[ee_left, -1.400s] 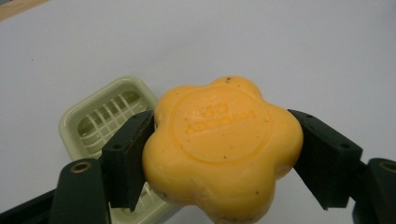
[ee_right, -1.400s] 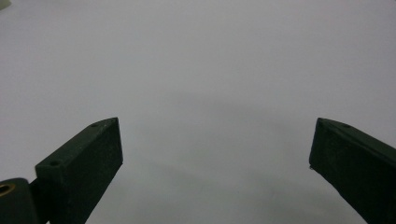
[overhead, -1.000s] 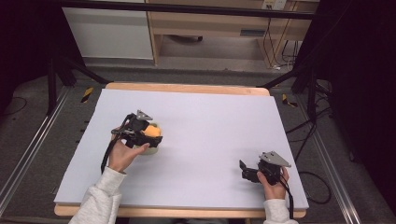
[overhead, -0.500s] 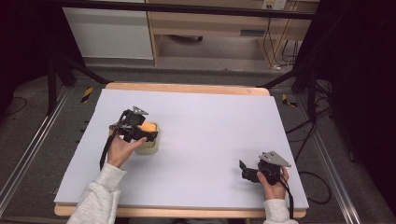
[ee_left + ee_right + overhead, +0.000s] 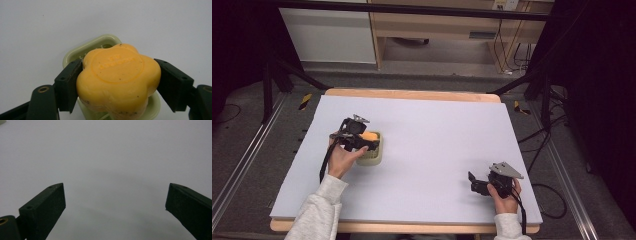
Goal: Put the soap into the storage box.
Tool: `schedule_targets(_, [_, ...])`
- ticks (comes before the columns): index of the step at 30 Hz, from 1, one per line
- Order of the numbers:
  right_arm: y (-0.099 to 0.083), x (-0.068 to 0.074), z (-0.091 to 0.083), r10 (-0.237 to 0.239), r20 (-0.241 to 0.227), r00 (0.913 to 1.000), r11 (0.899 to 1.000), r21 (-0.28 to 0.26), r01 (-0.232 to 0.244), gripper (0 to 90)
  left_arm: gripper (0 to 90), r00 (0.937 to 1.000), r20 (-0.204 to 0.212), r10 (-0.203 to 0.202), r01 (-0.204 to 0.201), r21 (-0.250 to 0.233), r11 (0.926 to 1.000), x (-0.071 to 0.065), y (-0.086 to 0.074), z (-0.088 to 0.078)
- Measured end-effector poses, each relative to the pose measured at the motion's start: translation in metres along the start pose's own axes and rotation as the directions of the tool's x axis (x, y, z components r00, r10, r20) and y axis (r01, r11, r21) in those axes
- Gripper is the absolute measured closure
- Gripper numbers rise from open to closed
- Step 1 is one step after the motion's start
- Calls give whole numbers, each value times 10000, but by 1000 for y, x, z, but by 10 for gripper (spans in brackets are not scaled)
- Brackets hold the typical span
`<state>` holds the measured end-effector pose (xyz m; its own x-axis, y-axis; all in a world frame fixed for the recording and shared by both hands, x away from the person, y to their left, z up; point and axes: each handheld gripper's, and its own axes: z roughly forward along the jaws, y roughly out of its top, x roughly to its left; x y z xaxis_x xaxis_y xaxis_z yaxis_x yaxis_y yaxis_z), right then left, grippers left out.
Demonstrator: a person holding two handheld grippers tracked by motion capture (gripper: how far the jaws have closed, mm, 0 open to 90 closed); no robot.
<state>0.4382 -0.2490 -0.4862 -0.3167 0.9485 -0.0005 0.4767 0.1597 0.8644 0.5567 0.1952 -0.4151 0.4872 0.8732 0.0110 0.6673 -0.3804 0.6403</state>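
Observation:
A flower-shaped orange soap [image 5: 120, 77] sits between the two black jaws of my left gripper [image 5: 117, 82], which is shut on it. Right under the soap stands a pale green soap dish [image 5: 95, 47]. In the high view the left gripper [image 5: 364, 140] holds the soap [image 5: 370, 135] over the dish [image 5: 373, 156] at the table's left middle. My right gripper [image 5: 474, 183] rests near the front right of the table, open, with nothing between its jaws; its own view of the right gripper [image 5: 116, 202] looks onto bare white surface.
The white tabletop [image 5: 437, 140] has a wooden edge at the back. Dark frame legs and cables stand on the floor around the table, and a wooden cabinet [image 5: 437, 30] is behind it.
My left gripper has carried the soap a little toward the table's left front, and the green dish now shows beneath it. The right gripper has stayed still.

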Motion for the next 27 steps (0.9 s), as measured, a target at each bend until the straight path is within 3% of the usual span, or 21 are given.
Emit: schedule_targets(27, [0, 0, 0, -30, -2, 10000, 10000, 17, 30, 33, 261, 9999, 102, -53, 50, 287, 9996, -3, -13, 18])
